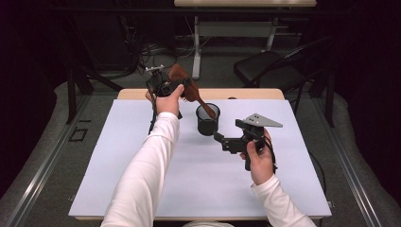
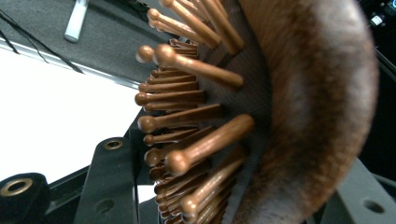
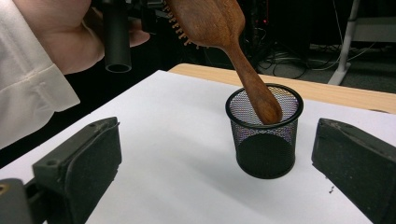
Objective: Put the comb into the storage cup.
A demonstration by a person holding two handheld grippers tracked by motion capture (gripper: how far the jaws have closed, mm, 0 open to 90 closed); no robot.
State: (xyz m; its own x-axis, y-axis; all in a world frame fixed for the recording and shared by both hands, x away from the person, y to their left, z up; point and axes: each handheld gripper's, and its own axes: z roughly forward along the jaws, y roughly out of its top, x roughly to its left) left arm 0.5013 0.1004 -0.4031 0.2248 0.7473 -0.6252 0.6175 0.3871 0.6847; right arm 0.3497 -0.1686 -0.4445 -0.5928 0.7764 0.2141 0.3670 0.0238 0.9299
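From above, we see the left gripper (image 1: 182, 86) at the table's far edge pinching the head of a wooden hairbrush (image 1: 184, 85), whose handle slants down into a black mesh cup (image 1: 208, 120) on the white table cover (image 1: 142, 179). The right gripper (image 1: 218, 138) sits just near-right of the cup, jaws spread.

In the left gripper view, the brush's bristle pins (image 2: 196, 116) press against the jaw.

In the right gripper view, the handle tip rests inside the cup (image 3: 264, 135), between the wide-apart jaws. We read no writing.
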